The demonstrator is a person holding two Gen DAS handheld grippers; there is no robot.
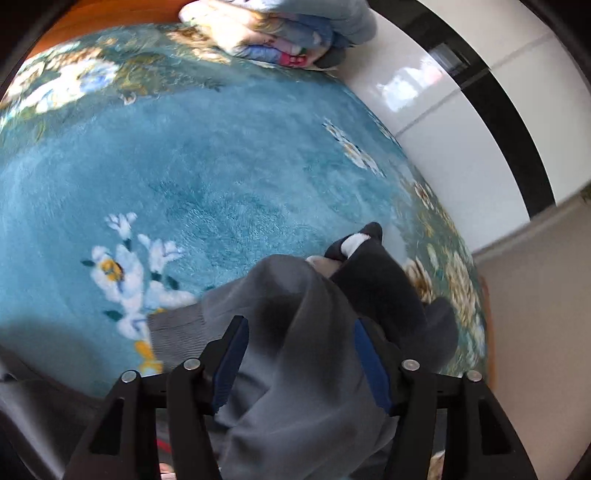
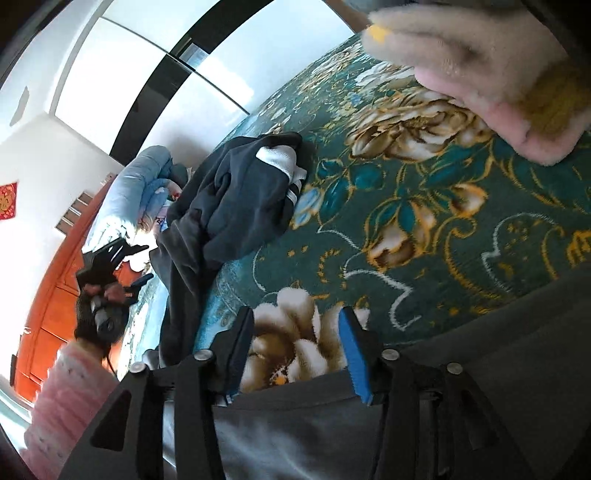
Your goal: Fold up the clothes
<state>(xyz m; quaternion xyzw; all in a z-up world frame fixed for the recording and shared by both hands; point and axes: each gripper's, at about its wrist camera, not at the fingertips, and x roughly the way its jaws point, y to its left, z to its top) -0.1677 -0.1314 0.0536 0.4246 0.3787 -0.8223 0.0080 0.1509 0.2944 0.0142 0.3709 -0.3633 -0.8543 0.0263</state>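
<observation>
A grey garment (image 1: 295, 354) lies crumpled on the blue floral blanket (image 1: 207, 192), with a dark navy garment (image 1: 376, 280) with a white stripe behind it. My left gripper (image 1: 299, 328) is open, its blue-padded fingers (image 1: 232, 354) straddling a raised fold of the grey cloth without pinching it. In the right wrist view my right gripper (image 2: 295, 328) is open over the blanket's green flowered border (image 2: 424, 229), with grey cloth (image 2: 295, 424) under its base. The dark garment pile (image 2: 236, 203) lies beyond, and the left gripper (image 2: 107, 258) shows in a gloved hand.
A stack of folded bedding (image 1: 280, 33) sits at the blanket's far edge beside a white wall with black trim (image 1: 480, 110). A beige plush item (image 2: 480, 74) lies at the upper right of the right wrist view. An orange wooden door (image 2: 55, 306) stands behind.
</observation>
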